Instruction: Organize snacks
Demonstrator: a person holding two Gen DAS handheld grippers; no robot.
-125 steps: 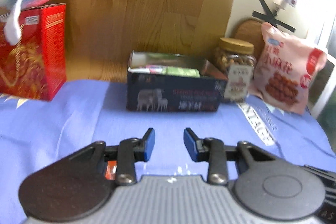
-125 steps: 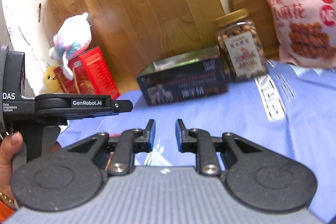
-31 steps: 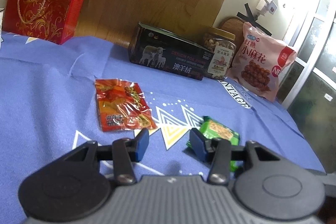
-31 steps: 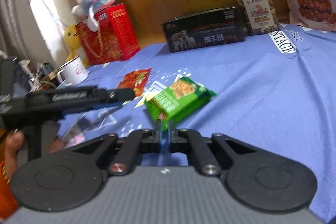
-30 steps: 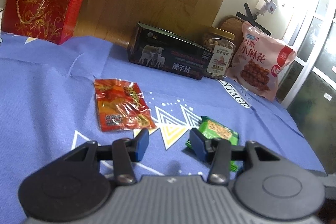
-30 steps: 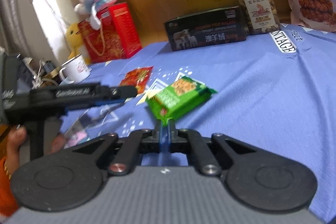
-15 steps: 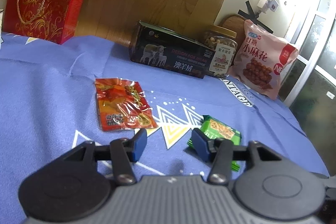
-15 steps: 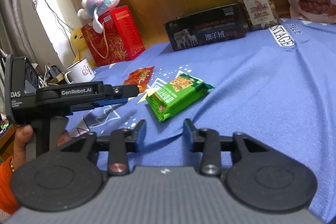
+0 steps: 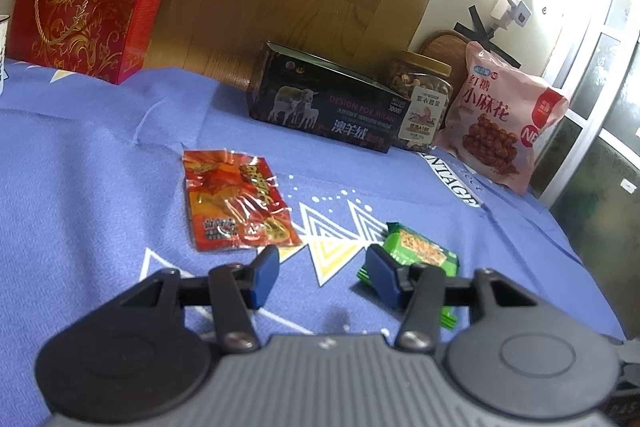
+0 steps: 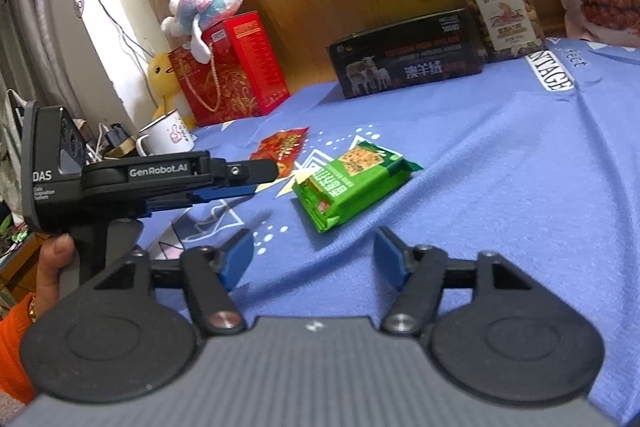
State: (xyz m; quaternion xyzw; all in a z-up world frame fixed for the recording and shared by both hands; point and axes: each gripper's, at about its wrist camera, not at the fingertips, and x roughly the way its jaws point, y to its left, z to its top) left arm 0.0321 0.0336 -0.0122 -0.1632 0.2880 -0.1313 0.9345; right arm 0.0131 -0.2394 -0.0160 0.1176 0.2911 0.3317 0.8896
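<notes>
Right gripper (image 10: pixel 310 253), its jaws just spread wide and empty, sits just behind the green foil-wrapped cracker pack (image 10: pixel 354 183) lying ahead of it, long axis slanting up-right; left gripper (image 9: pixel 320 277) waits half-open beside it.

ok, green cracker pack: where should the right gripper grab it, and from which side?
The green cracker pack lies flat on the blue cloth, its near short end facing the open right gripper. Probably best to come in low from there and pinch the crimped near end; the flat top offers no grip.
</notes>
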